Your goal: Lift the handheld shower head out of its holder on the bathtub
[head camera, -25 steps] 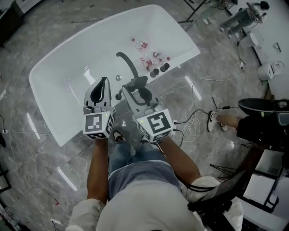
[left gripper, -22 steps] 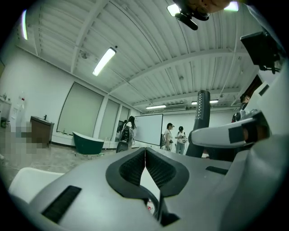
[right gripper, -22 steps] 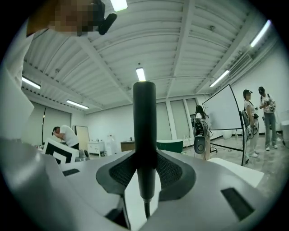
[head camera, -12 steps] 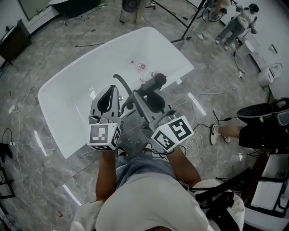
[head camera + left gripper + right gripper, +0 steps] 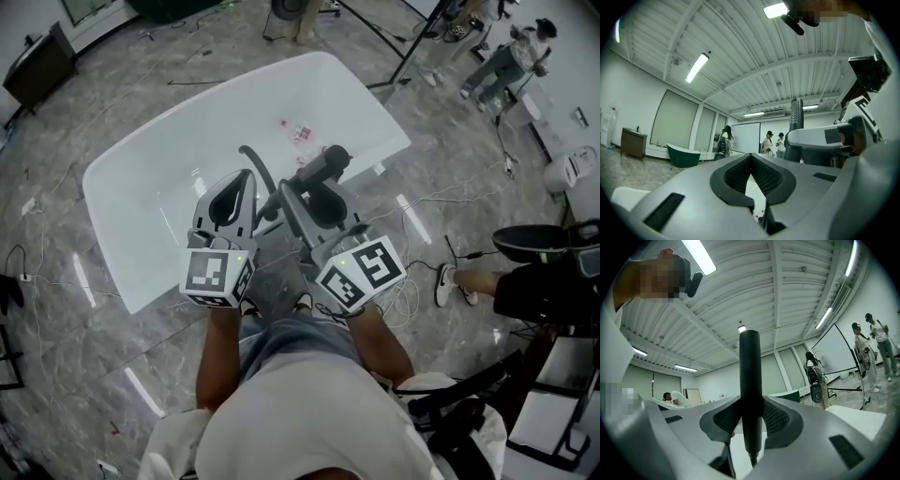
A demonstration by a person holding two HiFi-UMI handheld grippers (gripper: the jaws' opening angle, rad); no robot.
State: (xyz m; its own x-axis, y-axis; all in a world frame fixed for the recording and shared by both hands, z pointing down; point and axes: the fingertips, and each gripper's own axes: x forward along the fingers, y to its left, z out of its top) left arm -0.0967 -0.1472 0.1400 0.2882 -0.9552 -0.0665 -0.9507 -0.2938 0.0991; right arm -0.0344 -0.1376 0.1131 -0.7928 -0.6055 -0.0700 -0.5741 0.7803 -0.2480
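Two tools sit side by side nearest the person. The left tool [image 5: 751, 157] is pressed together and empty. The right tool [image 5: 751, 405] pinches the dark shower head [image 5: 324, 167] by its handle. Beyond and below lies the white bathtub [image 5: 159, 155].

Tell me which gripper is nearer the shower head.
Right. The right gripper is shut on the shower head. The left gripper hangs to its left, jaws together and empty, not touching it.
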